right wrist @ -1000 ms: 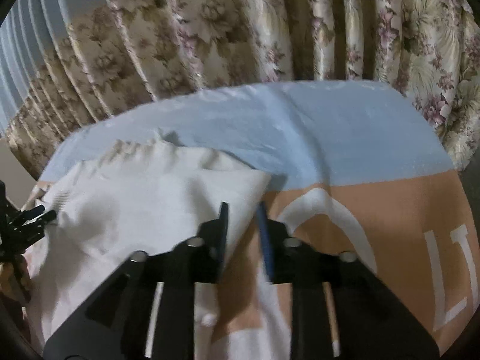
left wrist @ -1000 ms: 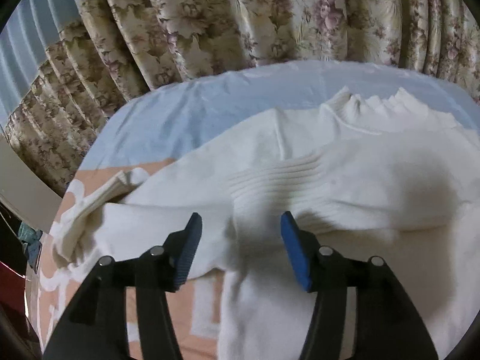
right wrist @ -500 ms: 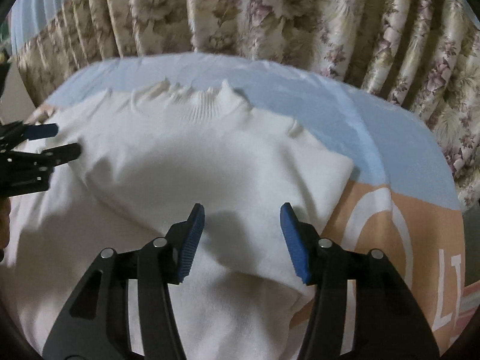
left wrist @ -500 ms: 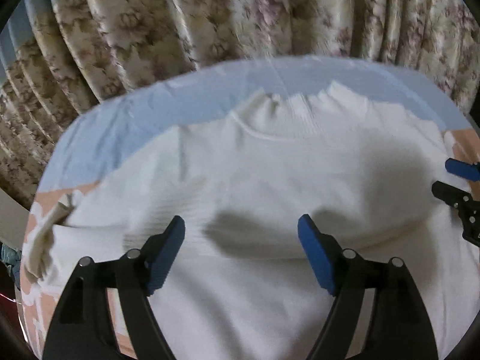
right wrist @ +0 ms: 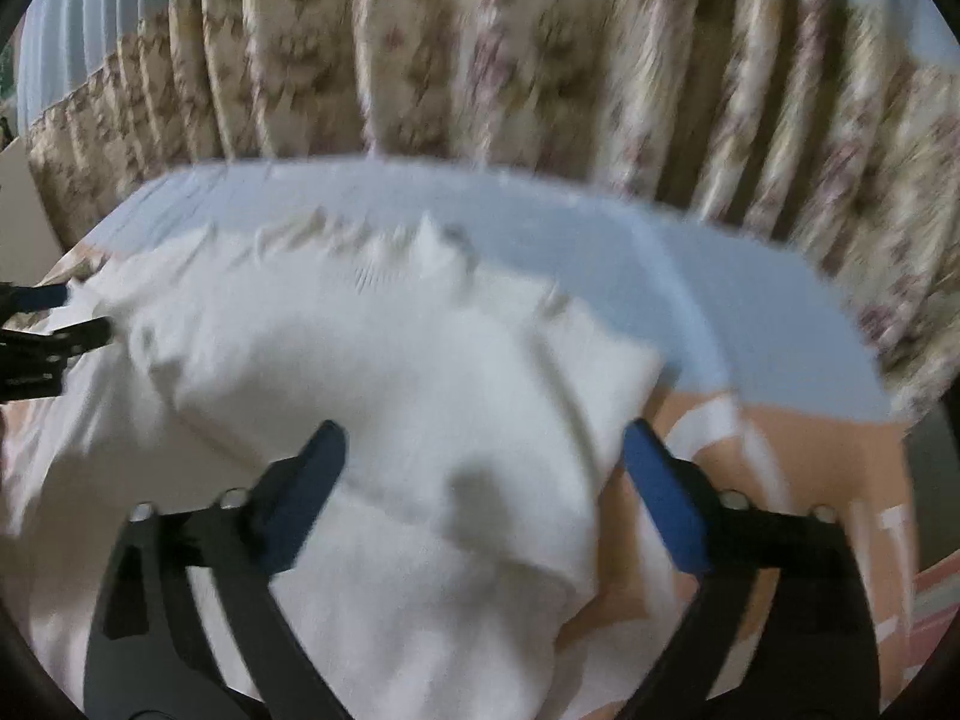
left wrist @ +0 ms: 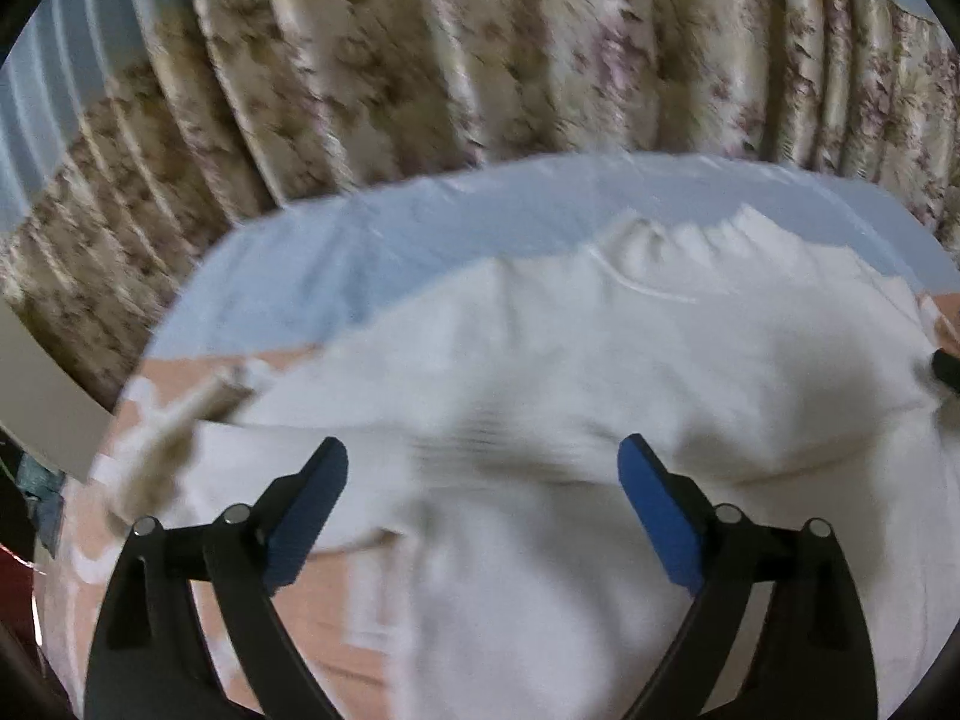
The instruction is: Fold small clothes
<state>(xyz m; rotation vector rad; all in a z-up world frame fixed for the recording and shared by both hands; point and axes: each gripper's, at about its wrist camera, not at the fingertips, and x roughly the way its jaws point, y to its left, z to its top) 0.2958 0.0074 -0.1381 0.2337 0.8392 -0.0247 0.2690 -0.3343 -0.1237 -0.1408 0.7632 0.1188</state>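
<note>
Over the bed point(left wrist: 372, 252), we hold both tongs, left point(left wrist: 483, 474) & right point(right wrist: 485, 459), spread above the sweater point(left wrist: 630, 384), gripping nothing; grabbing only one layer could undo the fold.

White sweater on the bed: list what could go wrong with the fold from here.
1. The left sleeve trails out past the white sweater; it may stay outside the fold.
2. Both the left gripper and the right gripper are open, holding nothing, so the folded edge could slump.
3. Both views are motion-blurred; a hasty grab might pinch the bedsheet too.
</note>
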